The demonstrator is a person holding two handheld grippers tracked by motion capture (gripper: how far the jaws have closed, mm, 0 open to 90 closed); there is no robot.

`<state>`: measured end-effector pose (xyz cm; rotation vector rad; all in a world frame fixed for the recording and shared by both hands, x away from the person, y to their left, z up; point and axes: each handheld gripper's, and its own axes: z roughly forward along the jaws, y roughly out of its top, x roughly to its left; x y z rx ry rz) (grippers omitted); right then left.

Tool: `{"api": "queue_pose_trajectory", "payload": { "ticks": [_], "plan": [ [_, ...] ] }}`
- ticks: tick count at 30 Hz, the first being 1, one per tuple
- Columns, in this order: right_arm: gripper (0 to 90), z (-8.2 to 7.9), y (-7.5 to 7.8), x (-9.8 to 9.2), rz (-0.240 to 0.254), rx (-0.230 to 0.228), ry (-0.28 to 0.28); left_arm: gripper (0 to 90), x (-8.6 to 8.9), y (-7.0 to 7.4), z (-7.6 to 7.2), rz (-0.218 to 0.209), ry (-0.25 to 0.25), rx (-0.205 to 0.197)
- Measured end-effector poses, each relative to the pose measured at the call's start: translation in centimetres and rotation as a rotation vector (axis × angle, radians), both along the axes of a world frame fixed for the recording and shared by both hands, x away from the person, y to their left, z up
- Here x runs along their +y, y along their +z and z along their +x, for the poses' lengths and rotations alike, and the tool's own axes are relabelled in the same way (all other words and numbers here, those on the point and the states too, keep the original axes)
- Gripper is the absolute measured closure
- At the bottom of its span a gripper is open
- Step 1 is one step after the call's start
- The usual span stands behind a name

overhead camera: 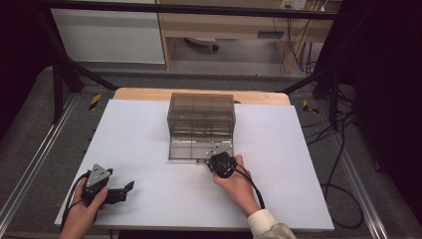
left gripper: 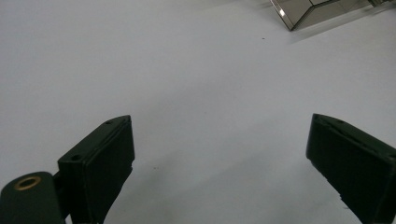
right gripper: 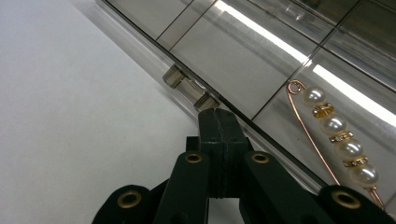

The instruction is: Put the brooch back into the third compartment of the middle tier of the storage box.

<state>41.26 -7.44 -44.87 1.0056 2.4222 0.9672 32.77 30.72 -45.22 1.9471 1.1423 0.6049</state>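
A smoky clear plastic box stands at the middle back of the white table, with its bottom drawer pulled out toward me. In that drawer lies a gold pin strung with pearls. My right gripper is shut, pad against pad, and its tip rests at the drawer's front rim right beside the small clear handle. From above, the right gripper sits at the drawer's front right corner. My left gripper lies low over the bare table at the front left, jaws open and nothing between them.
The white tabletop extends wide to both sides of the box. A corner of the box shows far off in the left gripper view. Black frame posts and loose cables lie beyond the table's edges.
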Motion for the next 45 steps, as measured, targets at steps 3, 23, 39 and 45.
{"api": "queue_pose_trajectory", "payload": {
  "ticks": [3, 23, 39, 45],
  "plan": [
    [90.0, -0.1, 0.0, 0.1, -0.005, -0.007, 0.003, 7.5, 0.0, 0.0, 0.0, 0.001, -0.001, -0.002],
    [90.0, 0.3, -0.2, 0.0, -0.027, -0.026, 0.002, 7.1, 0.0, 0.1, 0.0, 0.004, -0.001, -0.005],
    [90.0, 0.5, 0.9, -0.1, -0.009, -0.070, -0.004, 7.1, 0.0, 0.1, 0.0, 0.005, -0.001, -0.004],
    [90.0, 0.6, 1.1, -0.2, 0.008, -0.082, 0.000, 7.1, 0.0, 0.1, 0.0, 0.005, -0.001, -0.003]
  ]
}}
